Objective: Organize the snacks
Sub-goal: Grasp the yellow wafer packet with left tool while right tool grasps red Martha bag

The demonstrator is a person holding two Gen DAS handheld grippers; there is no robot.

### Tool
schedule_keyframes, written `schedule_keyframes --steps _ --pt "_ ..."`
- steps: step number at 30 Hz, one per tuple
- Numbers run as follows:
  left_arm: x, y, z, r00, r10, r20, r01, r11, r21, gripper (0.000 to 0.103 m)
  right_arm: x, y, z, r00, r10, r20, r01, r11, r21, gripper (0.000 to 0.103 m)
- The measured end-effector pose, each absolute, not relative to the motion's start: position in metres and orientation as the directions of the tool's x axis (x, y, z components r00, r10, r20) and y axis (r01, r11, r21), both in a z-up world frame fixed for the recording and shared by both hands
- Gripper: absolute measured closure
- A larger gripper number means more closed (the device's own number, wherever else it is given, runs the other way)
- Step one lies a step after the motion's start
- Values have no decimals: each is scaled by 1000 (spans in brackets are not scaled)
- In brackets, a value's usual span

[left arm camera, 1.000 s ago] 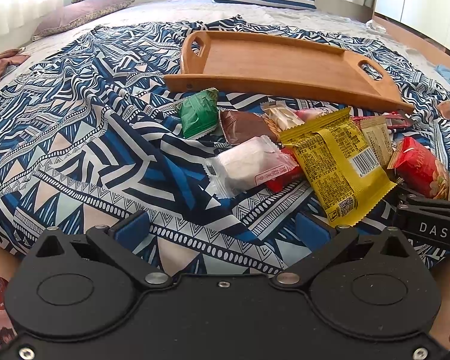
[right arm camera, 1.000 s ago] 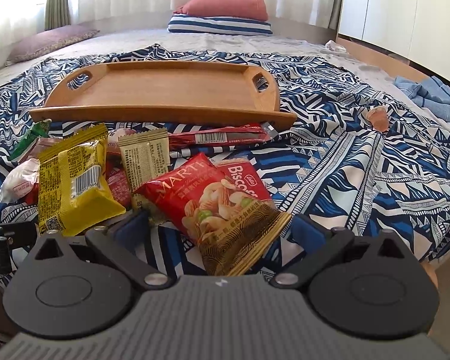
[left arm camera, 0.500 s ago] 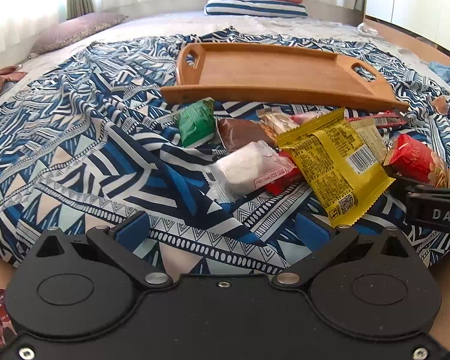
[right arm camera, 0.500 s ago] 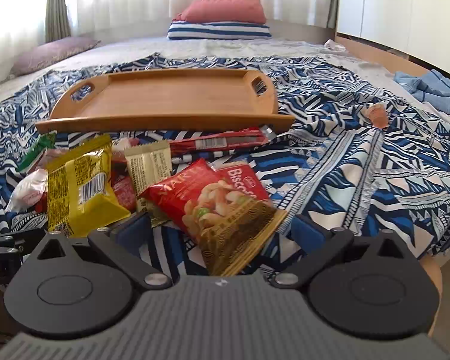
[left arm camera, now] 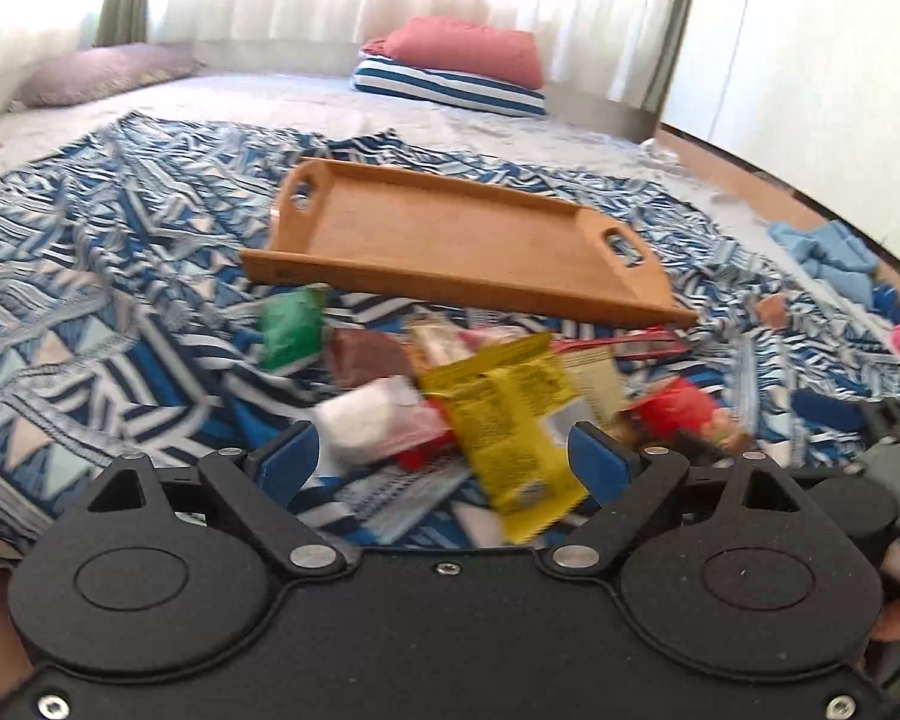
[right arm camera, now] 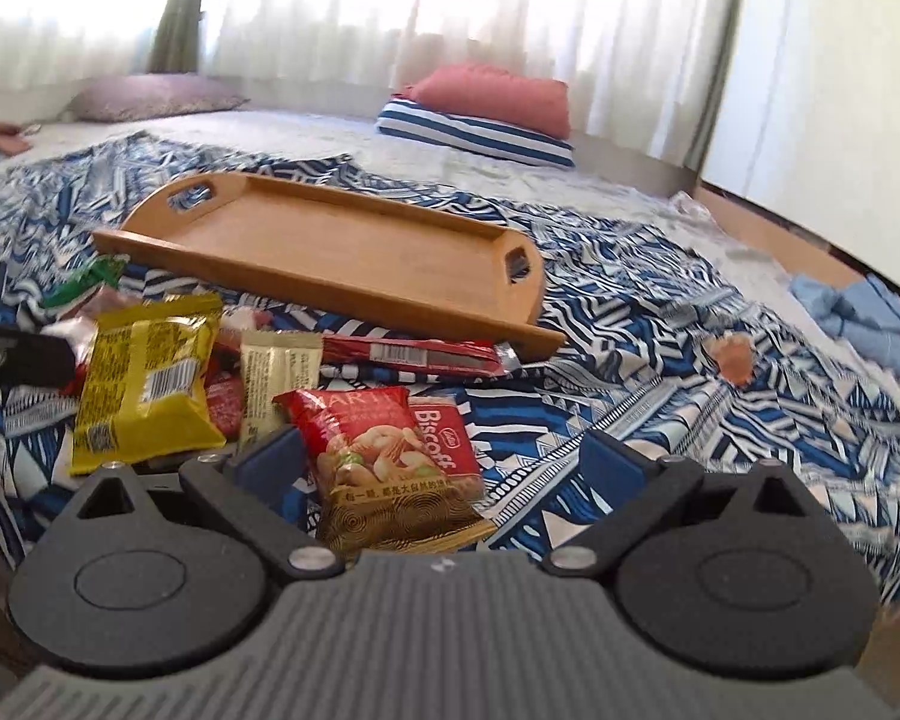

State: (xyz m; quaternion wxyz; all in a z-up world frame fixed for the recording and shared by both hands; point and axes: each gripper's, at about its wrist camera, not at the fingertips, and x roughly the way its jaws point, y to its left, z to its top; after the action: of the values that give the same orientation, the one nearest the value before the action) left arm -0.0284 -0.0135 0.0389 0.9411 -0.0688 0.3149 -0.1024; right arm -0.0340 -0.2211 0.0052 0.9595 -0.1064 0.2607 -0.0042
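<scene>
A pile of snack packets lies on a blue patterned blanket point(left arm camera: 90, 324) in front of an empty wooden tray point(left arm camera: 450, 234), also seen in the right wrist view point(right arm camera: 330, 246). My left gripper point(left arm camera: 444, 459) is open just before a yellow packet point(left arm camera: 504, 420) and a white packet point(left arm camera: 366, 420). A green packet point(left arm camera: 288, 327) and a brown one point(left arm camera: 363, 360) lie behind. My right gripper point(right arm camera: 444, 459) is open, with a red nut packet point(right arm camera: 378, 450) and a Biscoff packet point(right arm camera: 444, 432) between its fingers. The yellow packet point(right arm camera: 144, 384), a beige sachet point(right arm camera: 273, 378) and a long red bar point(right arm camera: 414, 357) lie beside.
The blanket covers a bed with a striped pillow and red pillow point(left arm camera: 462, 69) at the far end. Blue cloth point(right arm camera: 864, 318) lies on the floor at right. A small orange item point(right arm camera: 735, 357) sits on the blanket right of the tray.
Both grippers have risen and tilted up, so the far wall and curtains show more. Both have moved closer over the snack pile. The snacks have not moved.
</scene>
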Motion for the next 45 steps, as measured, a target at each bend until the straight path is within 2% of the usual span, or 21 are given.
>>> schedule_keyframes --steps 3,9,13,24,25,27,30,32,36,41,45 --pt "-23 -27 36 761 -250 -599 163 967 -197 23 -34 -216 2 867 -30 -497 -99 968 -231 5" --pt "-6 -49 29 739 -235 -632 138 970 -199 25 -32 -216 -3 858 30 -512 -145 972 -185 12" --pt "4 -59 25 730 -213 -649 118 975 -187 25 -31 -223 -6 851 54 -522 -137 983 -121 18" --pt "15 -79 19 732 -166 -661 117 986 -118 22 -31 -234 -8 841 76 -536 -104 994 -22 19" --pt "16 -80 19 734 -165 -659 117 986 -116 23 -31 -234 -8 841 77 -535 -103 995 -19 19" --pt "15 -81 20 742 -167 -650 123 986 -113 36 -30 -234 -8 841 78 -536 -102 995 -16 19" --pt "15 -81 22 745 -173 -644 133 985 -111 43 -30 -234 -8 841 79 -536 -102 995 -13 20" --pt "14 -80 23 748 -171 -641 131 985 -110 48 -30 -234 -8 841 78 -535 -101 995 -13 24" --pt "12 -78 25 746 -184 -640 140 983 -119 49 -31 -233 -7 842 74 -535 -91 996 -6 28" --pt "7 -77 28 749 -192 -634 149 981 -121 50 -33 -232 -4 845 75 -529 -84 996 8 51" --pt "1 -75 32 763 -191 -618 159 981 -107 50 -32 -230 -3 842 74 -534 -88 996 -1 49"
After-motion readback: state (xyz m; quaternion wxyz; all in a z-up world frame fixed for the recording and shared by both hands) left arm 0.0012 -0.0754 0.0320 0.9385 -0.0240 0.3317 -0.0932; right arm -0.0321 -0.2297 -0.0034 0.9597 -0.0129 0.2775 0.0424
